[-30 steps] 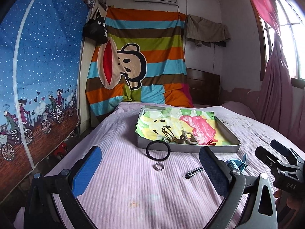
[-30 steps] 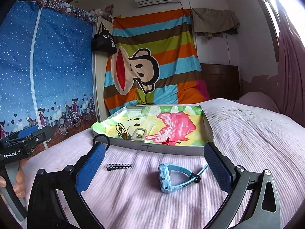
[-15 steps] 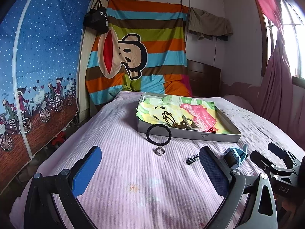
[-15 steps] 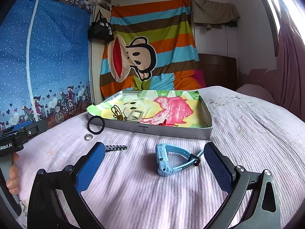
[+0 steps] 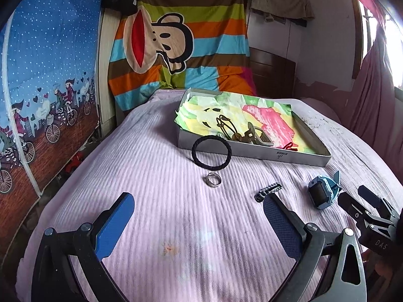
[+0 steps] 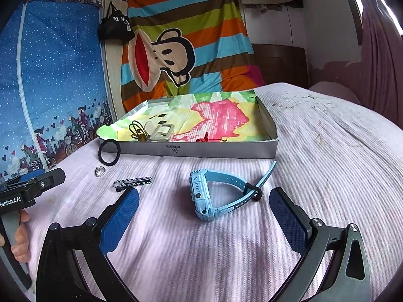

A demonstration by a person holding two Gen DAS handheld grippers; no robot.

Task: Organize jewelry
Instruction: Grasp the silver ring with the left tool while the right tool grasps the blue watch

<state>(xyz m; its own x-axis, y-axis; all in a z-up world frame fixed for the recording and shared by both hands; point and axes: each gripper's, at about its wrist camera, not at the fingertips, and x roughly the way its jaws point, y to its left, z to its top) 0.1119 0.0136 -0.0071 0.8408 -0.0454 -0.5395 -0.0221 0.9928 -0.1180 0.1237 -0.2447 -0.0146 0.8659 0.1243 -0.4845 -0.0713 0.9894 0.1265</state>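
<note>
The bed [image 5: 156, 201], under a pink ribbed cover, carries everything. Toward its far end lies the tray [image 6: 201, 149], a shallow grey box lined with bright paper, already holding a buckle, some loops and a small red piece. Four items lie loose on the bed in front of it. The blue watch [image 6: 214, 196] is nearest the right hand-held gripper [image 6: 204, 216], whose jaws stand wide open and empty, one on either side of it but short of it. The black hair tie [image 5: 211, 153] leans against the tray's near wall. The dark hair clip [image 5: 268, 191] lies between watch and ring [image 5: 213, 179]. The left hand-held gripper [image 5: 199, 221] is likewise wide open and holds nothing, facing the ring from a little way back.

The step in hand looks like an approach: the right side lines up on the watch. Next it probably needs to move forward until the pads flank the watch body, then close and lift it into the tray.

The right view shows the watch's strap looped and buckled; the left view shows only its end. The left view looks further down into the tray.
</note>
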